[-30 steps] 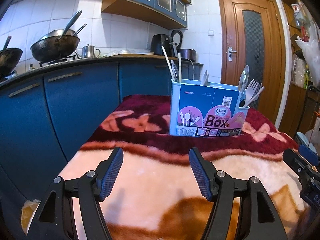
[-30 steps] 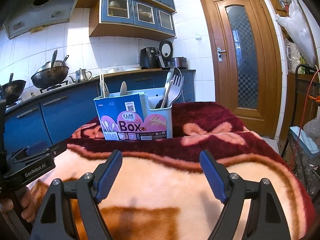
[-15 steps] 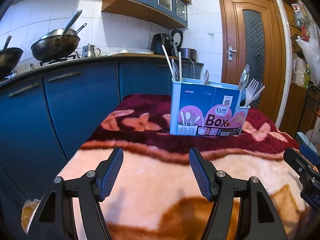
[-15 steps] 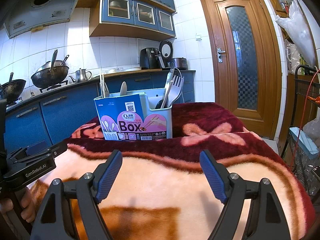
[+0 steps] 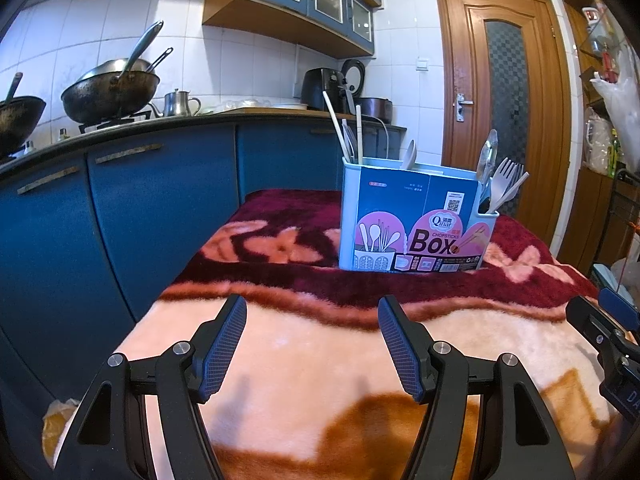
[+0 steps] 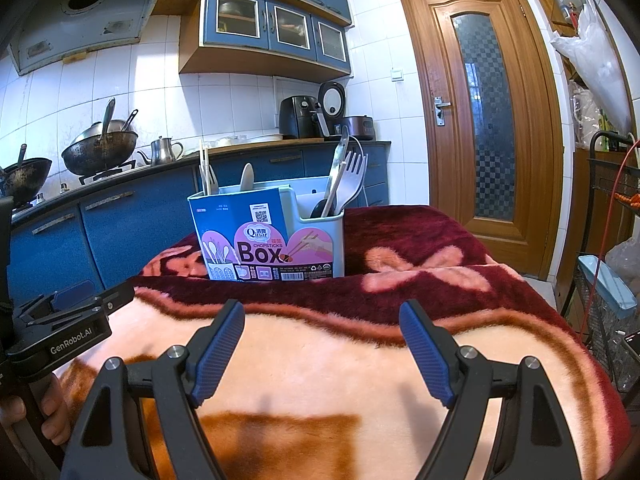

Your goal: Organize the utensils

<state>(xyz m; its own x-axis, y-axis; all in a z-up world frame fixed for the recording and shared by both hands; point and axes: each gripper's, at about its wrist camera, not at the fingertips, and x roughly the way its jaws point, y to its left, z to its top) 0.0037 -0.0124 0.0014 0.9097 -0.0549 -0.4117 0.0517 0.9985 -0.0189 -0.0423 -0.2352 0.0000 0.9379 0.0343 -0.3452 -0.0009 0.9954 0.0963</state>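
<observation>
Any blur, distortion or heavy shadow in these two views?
Left wrist view: sharp, strong fisheye bending of the counter; gripper shadow on the blanket. Right wrist view: also sharp, door bowed, black corners, bluish cast; utensil box print readable.

Lt-blue utensil box (image 5: 416, 216) w/ pink label; maroon-peach floral blanket (image 5: 320, 344).

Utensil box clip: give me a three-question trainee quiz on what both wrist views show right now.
1. True or false: the left gripper holds a fork.
2. Where do the forks stand in the utensil box: A, right end compartment; B, left end compartment?
3. What lies under the box?

Key: 1 false, both it and the right gripper are open and empty. 2 A. 3 a floral blanket.
</observation>
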